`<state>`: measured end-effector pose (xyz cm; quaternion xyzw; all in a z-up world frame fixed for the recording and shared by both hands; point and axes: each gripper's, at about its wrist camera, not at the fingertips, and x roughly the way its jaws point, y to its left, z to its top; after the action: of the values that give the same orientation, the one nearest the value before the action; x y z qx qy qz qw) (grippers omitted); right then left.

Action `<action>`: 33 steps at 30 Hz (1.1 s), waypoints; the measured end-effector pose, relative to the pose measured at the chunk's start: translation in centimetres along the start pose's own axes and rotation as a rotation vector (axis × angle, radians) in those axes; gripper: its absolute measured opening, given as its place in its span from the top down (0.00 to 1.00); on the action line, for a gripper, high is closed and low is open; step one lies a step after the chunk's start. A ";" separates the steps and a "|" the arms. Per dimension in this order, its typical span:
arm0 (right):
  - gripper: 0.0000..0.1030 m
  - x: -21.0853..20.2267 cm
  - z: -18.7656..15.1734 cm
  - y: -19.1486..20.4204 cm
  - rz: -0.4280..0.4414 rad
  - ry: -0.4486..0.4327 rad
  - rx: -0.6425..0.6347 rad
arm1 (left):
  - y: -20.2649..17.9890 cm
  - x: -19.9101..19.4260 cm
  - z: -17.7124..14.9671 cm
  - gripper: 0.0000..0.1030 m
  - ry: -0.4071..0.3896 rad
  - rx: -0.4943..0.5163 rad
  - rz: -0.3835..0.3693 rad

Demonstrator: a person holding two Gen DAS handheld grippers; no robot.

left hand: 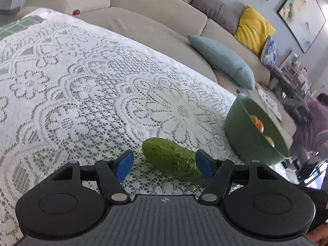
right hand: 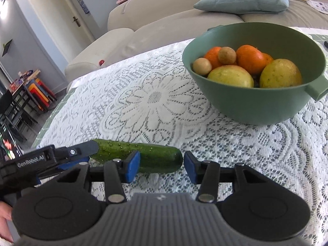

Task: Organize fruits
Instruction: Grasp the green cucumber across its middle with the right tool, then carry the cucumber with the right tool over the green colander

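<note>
Both grippers (left hand: 164,165) (right hand: 162,167) level, jaws parted, flanking cucumber (right hand: 141,156).

The left wrist view looks from low above the lace tablecloth (left hand: 86,78), forward along the left gripper (left hand: 164,165), toward the sofa (left hand: 143,12) in the upper part of the frame. The cucumber (left hand: 172,160) is very near, at lower centre; the green bowl (left hand: 244,141) stands at the right edge, seen from the side.

The right wrist view is also low and close, along the right gripper (right hand: 162,167). It faces the green bowl (right hand: 246,102) at upper right and looks into it. Both views share the cucumber (right hand: 143,156), the bowl, the tablecloth, the sofa and the blue cushion (right hand: 244,0). The left gripper (right hand: 61,155) enters at the lower left.
</note>
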<state>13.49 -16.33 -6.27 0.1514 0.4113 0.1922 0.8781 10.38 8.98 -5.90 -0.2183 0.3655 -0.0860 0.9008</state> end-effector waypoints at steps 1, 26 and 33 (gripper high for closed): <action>0.53 0.1 0.1 -0.1 0.002 0.002 0.009 | -0.1 0.2 0.0 0.23 0.005 0.007 0.004; 0.44 2.1 0.6 -1.9 0.078 0.016 0.177 | -1.8 1.2 0.4 0.28 -0.040 0.144 0.016; 0.48 1.7 0.9 -1.8 0.081 0.006 0.164 | -1.5 1.0 0.6 0.29 -0.036 0.106 0.011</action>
<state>15.58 -17.25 -7.60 0.2388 0.4217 0.1937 0.8530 11.51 7.55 -5.52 -0.1699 0.3455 -0.0962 0.9179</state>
